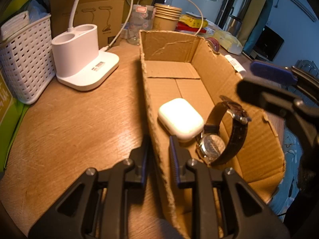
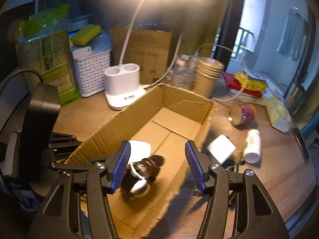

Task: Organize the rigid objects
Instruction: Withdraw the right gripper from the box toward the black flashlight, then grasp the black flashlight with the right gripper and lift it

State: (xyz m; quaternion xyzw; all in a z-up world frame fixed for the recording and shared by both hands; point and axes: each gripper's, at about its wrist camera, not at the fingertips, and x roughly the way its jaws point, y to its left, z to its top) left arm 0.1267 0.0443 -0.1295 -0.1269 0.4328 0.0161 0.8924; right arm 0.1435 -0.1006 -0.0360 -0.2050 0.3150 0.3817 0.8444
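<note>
An open cardboard box (image 1: 199, 45) (image 2: 183, 97) lies on the wooden desk. Inside it are a white earbud case (image 1: 180, 118) (image 2: 141, 148) and a dark-strapped wristwatch (image 1: 223, 137) (image 2: 142, 172), which lies on its side against the case. My left gripper (image 1: 158, 159) is shut on the box's near left wall, one finger outside and one inside. My right gripper (image 2: 157, 149) hangs open above the watch with nothing between its pads. In the left wrist view the right gripper (image 1: 261, 81) shows over the box's right wall.
Right of the box lie a white charger block (image 2: 220, 149), a white bottle (image 2: 252, 146) and a tipped red can (image 2: 242, 114). Behind stand stacked paper cups (image 2: 208, 75), a white lamp base (image 1: 79, 59) (image 2: 123, 85) and a white basket (image 1: 24, 59) (image 2: 91, 73).
</note>
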